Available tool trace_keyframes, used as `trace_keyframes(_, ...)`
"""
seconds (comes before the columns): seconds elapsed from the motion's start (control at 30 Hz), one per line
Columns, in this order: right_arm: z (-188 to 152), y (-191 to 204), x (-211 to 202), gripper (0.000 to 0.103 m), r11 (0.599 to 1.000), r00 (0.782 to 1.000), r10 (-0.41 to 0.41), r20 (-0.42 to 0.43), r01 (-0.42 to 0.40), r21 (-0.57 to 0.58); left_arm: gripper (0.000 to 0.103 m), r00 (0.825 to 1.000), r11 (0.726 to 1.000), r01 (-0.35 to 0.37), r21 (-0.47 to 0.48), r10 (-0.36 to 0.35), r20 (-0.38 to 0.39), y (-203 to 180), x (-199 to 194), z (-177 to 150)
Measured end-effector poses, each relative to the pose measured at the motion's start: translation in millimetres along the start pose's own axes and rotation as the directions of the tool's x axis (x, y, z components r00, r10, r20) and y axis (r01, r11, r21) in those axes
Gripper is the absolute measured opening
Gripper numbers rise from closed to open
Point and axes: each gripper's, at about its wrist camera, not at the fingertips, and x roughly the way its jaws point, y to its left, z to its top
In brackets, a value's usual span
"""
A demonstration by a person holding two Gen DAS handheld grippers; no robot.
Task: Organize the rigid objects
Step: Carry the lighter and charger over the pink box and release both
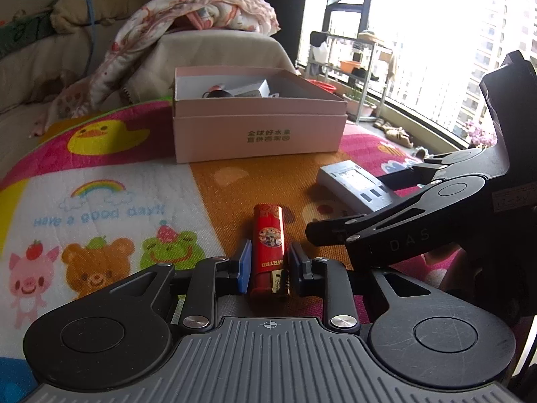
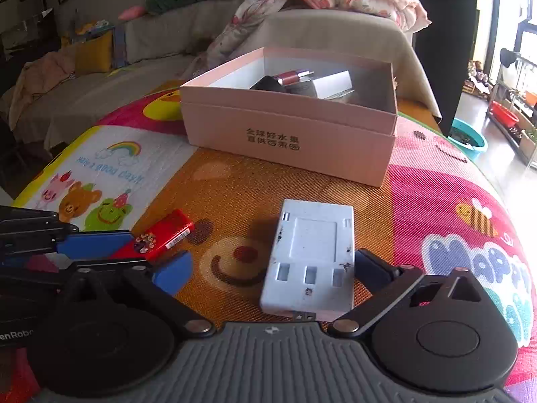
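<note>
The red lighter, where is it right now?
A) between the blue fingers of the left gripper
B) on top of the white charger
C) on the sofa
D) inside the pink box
A. The red lighter lies on the play mat between the blue fingers of the left gripper, well in front of the pink box and apart from the white charger.

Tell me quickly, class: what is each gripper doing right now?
Left gripper: shut on the lighter.
Right gripper: open, jaws wide around the white charger, not gripping it.
</note>
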Motion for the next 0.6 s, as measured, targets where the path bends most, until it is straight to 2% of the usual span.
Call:
trace_keyframes(0.23,-4.2,-4.1,-5.9,0.102,1.000,1.000,0.019,0.025,-0.019,0.011,0.028,1.000,1.000,-0.002,-0.014,0.002,0.003,1.5,0.9,0.0)
trace_keyframes(0.3,-5.8,-6.6,-9.2,0.091,0.999,0.999,-0.011,0.050,0.009,0.039,0.028,1.000,1.000,-0.008,-0.010,0.008,0.003,0.3,1.3,0.1)
trace_keyframes(0.4,-5.7,-8.6,-9.2,0.085,0.995,0.996,-0.071,0.062,0.066,0.072,0.029,1.000,1.000,-0.019,0.001,0.019,0.002,-2.6,1.2,-0.1)
trace_keyframes(0.53,-4.4,-7.0,-7.9,0.081,0.993,0.993,-0.100,0.063,0.096,0.070,0.029,1.000,1.000,-0.018,-0.010,0.018,-0.004,-1.2,3.5,2.5)
trace_keyframes(0.6,-2.6,-6.0,-7.5,0.070,0.994,0.993,-0.100,0.071,0.096,0.057,0.029,1.000,1.000,-0.025,-0.010,0.025,-0.009,-2.4,4.7,4.4)
